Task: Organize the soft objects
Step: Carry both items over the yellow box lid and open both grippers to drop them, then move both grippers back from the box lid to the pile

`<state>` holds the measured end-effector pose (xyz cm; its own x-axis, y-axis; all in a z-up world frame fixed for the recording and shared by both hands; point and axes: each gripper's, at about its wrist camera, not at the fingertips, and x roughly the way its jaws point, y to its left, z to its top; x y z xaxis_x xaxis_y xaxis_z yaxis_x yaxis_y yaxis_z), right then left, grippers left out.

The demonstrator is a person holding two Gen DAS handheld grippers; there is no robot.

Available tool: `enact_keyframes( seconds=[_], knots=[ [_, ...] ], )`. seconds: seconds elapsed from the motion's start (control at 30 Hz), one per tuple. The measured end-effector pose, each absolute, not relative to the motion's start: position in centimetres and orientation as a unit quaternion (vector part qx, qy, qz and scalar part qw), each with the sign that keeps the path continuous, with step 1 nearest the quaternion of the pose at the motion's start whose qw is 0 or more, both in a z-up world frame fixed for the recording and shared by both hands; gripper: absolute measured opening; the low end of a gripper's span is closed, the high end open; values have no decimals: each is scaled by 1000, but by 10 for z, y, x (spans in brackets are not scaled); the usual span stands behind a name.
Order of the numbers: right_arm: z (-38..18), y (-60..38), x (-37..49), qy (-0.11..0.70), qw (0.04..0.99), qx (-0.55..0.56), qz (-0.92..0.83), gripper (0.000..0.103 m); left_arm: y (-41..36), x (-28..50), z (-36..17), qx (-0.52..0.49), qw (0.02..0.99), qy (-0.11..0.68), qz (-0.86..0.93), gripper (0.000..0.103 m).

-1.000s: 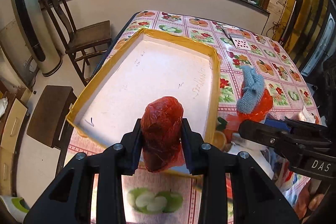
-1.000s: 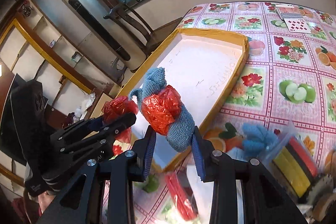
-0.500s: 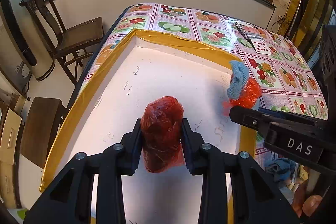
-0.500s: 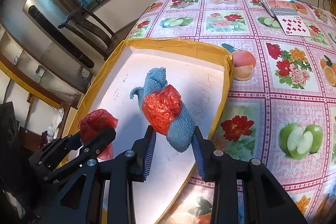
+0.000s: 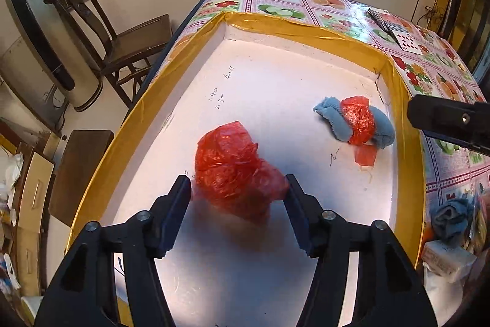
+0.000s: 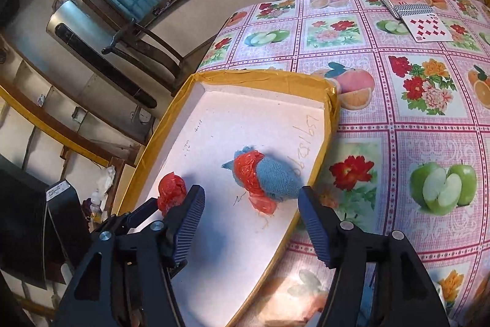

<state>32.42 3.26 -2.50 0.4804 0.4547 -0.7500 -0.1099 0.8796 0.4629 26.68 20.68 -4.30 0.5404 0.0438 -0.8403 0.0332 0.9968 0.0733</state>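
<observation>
A crumpled red plastic bundle [image 5: 235, 170] lies on the white floor of the yellow-rimmed tray [image 5: 306, 26], between the spread fingers of my open left gripper [image 5: 237, 192]. A blue cloth wrapped in red plastic [image 5: 356, 123] rests near the tray's right wall. In the right wrist view the blue cloth bundle [image 6: 269, 173] sits just ahead of my open right gripper [image 6: 251, 204], with nothing held. The red bundle [image 6: 171, 192] shows there beside the left gripper's fingers. Part of the right gripper's body juts in at the right edge of the left wrist view.
The tray [image 6: 263, 75] stands on a table with a fruit-and-flower cloth [image 6: 413, 112]. Playing cards [image 6: 422, 20] lie at the far end. Another blue cloth [image 5: 450, 216] and packets sit right of the tray. A wooden chair [image 5: 122, 32] stands left of the table.
Both grippers have opened and let go of their bundles, which now lie on the tray floor. Both grippers have drawn back slightly.
</observation>
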Motion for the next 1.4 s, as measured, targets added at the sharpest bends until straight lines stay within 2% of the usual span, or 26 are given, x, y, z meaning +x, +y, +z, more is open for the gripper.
enact_keyframes(
  seconds=[0.2,0.27,0.6,0.87,1.0,1.1,1.4],
  knots=[
    [-5,17,266,455,851,176,196,66,217,227,-43,15,874,486,6,61],
    [0,11,243,448,852,175,206,69,219,212,-41,1,876,482,0,60],
    [2,-22,150,433,856,173,222,72,212,149,-34,-4,880,475,-14,60],
    [3,-41,91,412,874,139,216,73,197,97,7,-26,911,411,-38,60],
    [-3,-53,71,413,875,137,214,74,170,74,17,-14,913,402,-68,75],
    [-7,-66,59,412,879,136,199,78,146,62,12,-4,905,415,-91,81],
    [-13,-90,36,415,868,173,210,80,89,54,-7,-2,863,485,-140,82]
  ],
)
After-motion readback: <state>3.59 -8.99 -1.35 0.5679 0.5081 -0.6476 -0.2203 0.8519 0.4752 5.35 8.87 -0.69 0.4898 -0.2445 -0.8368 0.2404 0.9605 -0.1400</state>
